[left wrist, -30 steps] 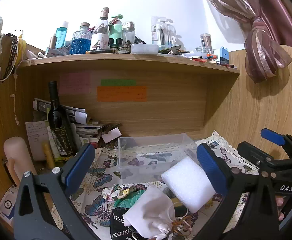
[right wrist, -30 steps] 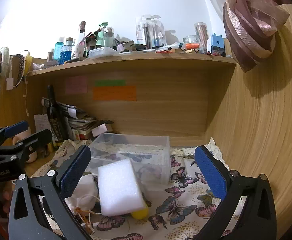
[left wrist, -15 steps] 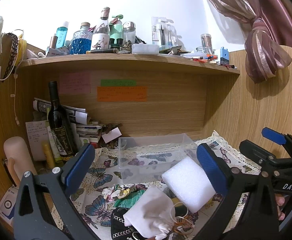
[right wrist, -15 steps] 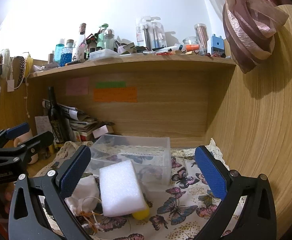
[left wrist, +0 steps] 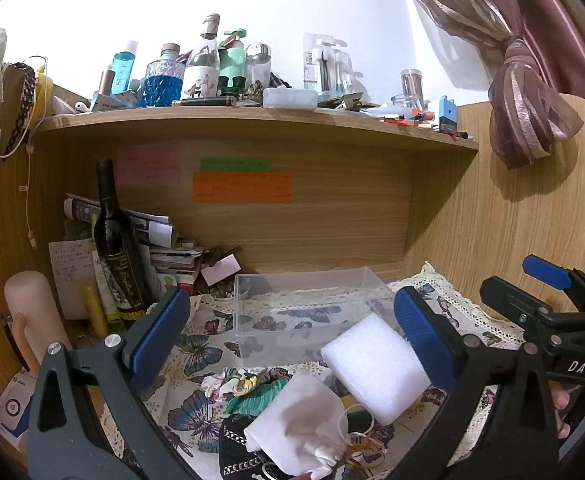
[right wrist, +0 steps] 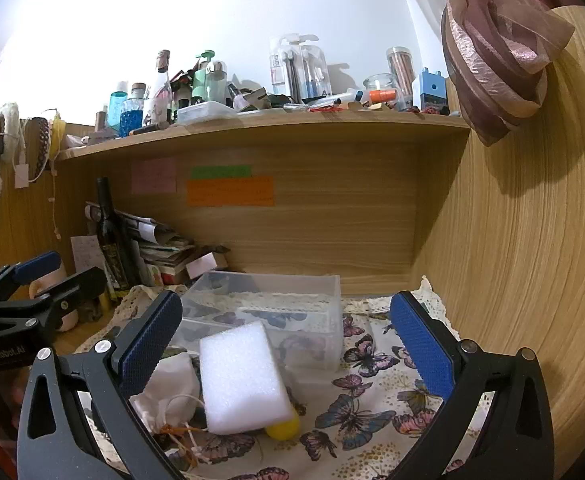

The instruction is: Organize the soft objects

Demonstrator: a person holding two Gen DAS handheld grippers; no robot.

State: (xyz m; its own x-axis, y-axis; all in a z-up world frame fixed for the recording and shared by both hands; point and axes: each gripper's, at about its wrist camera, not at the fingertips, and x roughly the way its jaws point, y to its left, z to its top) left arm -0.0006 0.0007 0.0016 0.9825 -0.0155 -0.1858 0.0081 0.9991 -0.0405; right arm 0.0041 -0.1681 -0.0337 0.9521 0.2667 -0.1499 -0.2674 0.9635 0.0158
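Holding both grippers, left (left wrist: 292, 332) and right (right wrist: 284, 344), wide, you've barely moved; one sponge (right wrist: 242, 380), one pouch (left wrist: 298, 424), perhaps one ball (right wrist: 282, 428).

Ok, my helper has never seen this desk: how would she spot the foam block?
Find the clear plastic box on the butterfly cloth under the wooden shelf. In front of it lies a pile of soft items; the foam block is the plain white rectangular slab lying tilted on the pile, beside a white drawstring pouch.
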